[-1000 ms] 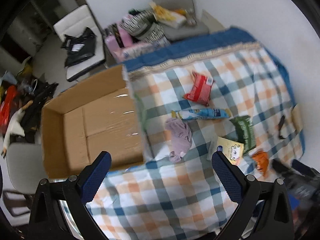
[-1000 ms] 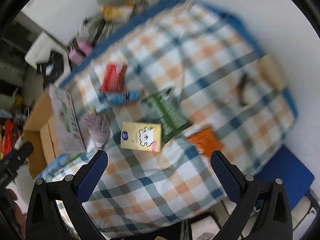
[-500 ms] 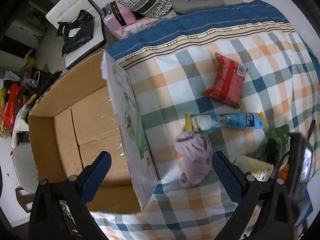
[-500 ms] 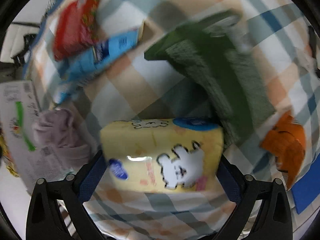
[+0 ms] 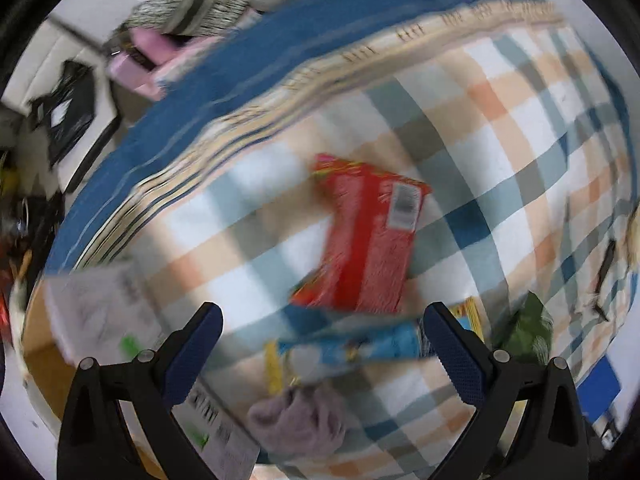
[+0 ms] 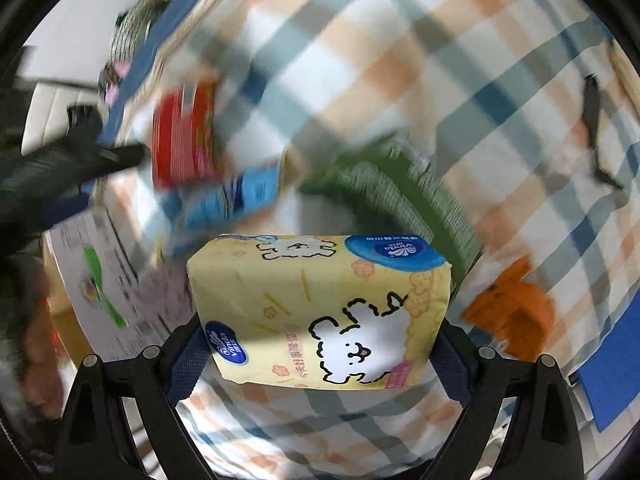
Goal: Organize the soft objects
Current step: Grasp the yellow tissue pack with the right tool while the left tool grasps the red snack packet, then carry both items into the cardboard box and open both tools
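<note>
One yellow tissue pack [image 6: 320, 312] sits clamped between my right tool's [image 6: 320, 356] fingers; my left tool [image 5: 322, 344] gapes wide, empty, above one red packet [image 5: 368, 236].

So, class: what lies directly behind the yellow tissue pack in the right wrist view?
Behind the yellow tissue pack, held in the right gripper, a green knitted cloth lies on the checked blanket. The pack covers the cloth's near end, so where it ends is hidden.

The yellow tissue pack [image 6: 320, 308] carries "Vinda" in two blue badges, upside down at its far right corner and tilted at its near left, plus pink Chinese characters too small to make out. Print on the other packets is blurred.
</note>
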Tool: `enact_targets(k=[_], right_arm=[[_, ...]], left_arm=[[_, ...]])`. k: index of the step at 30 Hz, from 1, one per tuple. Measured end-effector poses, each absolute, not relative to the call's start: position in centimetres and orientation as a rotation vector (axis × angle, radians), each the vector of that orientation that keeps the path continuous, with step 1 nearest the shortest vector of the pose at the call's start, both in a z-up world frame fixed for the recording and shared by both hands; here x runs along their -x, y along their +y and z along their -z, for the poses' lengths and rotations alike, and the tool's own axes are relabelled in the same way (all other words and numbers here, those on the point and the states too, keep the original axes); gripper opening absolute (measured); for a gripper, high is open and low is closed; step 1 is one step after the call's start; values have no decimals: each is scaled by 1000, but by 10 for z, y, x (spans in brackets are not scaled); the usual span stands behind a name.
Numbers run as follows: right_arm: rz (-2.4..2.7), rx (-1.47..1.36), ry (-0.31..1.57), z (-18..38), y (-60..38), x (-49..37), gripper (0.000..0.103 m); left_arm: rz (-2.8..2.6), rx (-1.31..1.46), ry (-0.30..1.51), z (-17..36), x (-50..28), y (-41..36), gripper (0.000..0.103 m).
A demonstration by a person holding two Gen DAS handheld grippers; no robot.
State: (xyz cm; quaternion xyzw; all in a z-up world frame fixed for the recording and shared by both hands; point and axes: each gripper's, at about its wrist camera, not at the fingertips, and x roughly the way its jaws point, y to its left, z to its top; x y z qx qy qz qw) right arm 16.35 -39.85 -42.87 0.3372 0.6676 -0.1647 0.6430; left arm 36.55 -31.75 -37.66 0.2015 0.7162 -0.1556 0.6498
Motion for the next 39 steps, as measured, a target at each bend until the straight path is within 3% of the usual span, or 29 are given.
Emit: enact_targets(k=[5, 12, 18, 26, 39], right_arm=[[460, -785, 1475, 400, -426, -193, 96], [495, -767, 1467, 405, -449, -215, 96], [469, -746, 1457, 377, -466, -212, 96], [396, -683, 1428, 342, -452, -207, 96], [146, -552, 1399, 269, -348, -200, 96]], left_arm=[[355, -546, 1684, 422, -375, -341, 102], [390, -536, 1687, 434, -367, -342, 49], [370, -503, 1657, 414, -351, -323, 45], [350, -364, 1579, 347, -323, -264, 45], [226, -56, 1429, 225, -265, -118, 45]])
